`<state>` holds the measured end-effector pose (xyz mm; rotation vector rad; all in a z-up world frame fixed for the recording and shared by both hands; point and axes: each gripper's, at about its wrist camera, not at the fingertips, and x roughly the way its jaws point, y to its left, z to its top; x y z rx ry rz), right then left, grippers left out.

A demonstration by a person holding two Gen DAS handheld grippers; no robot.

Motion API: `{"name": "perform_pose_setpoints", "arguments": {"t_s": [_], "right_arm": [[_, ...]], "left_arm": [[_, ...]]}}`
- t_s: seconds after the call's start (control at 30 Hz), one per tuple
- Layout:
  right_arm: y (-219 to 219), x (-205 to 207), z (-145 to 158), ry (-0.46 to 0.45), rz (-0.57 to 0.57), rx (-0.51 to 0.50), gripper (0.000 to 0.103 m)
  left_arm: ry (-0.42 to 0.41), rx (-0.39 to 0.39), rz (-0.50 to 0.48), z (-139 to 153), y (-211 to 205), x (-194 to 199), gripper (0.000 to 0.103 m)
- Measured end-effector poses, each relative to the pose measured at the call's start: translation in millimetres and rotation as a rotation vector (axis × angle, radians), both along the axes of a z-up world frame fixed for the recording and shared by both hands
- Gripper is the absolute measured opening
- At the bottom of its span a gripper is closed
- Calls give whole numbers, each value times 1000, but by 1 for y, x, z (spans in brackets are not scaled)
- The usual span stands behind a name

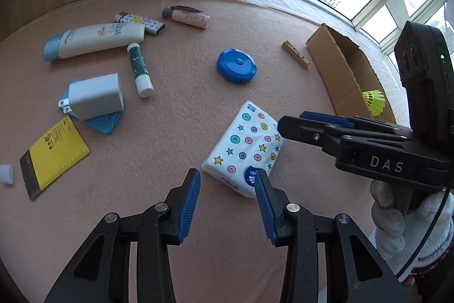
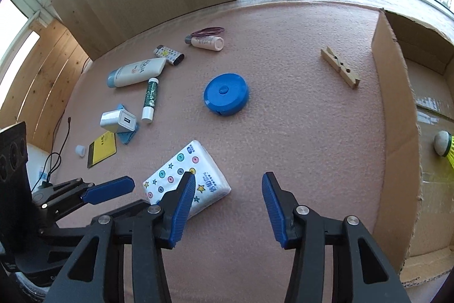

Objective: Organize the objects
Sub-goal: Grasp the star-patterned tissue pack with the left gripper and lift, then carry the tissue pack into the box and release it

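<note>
Left wrist view, nearest first: the left gripper (image 1: 227, 189) hangs above the pink table (image 1: 159, 217) at lower centre, jaws parted, nothing between them. Its right fingertip overlaps the near corner of the tissue pack (image 1: 247, 149), which lies just beyond and to the right of the gap. Contact cannot be confirmed.

The right gripper (image 1: 292, 121) enters from the right edge, held by a gloved hand (image 1: 411, 220); its tips sit over the pack's far right corner. In the right wrist view the right gripper (image 2: 228, 183) is likewise released and empty, and the tissue pack (image 2: 184, 175) lies to the left of its gap, under its left finger.

The pack's long axis runs from lower left to upper right in the left wrist view. Judgement: the left gripper is the nearer and better aligned; a short advance up and right would bring the pack between its jaws, probably across the shorter side.

Further out: a blue round case (image 1: 237, 66) at centre, a wooden clothespin (image 1: 295, 54) beyond it, and the cardboard box (image 1: 334, 67) at upper right, already holding a yellow shuttlecock (image 1: 373, 101). At left lie a white charger (image 1: 95, 97), a yellow card (image 1: 54, 152), a lip-balm stick (image 1: 139, 70) and a sunscreen tube (image 1: 93, 40).
</note>
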<state>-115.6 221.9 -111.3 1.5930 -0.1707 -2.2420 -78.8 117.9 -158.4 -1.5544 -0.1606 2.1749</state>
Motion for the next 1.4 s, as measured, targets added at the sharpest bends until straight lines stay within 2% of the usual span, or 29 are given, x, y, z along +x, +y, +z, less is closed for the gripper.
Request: {"name": "perform_pose_setpoints", "arguments": {"t_s": [0.07, 0.3, 0.87, 1.13, 1.4], "right_arm": [[-8, -4, -3, -11, 30, 5, 34], [-26, -9, -9, -32, 102, 10, 29], [-31, -17, -15, -67, 165, 0, 29], [-30, -8, -11, -69, 164, -11, 28], [-14, -3, 16, -11, 124, -35, 27]], "left_arm": [[-7, 4, 7, -3, 3, 3, 42], [-26, 10, 8, -12, 9, 5, 42], [-48, 32, 0, -19, 14, -1, 42], [-10, 14, 2, -6, 15, -1, 42], [34, 26, -29, 22, 32, -5, 42]]}}
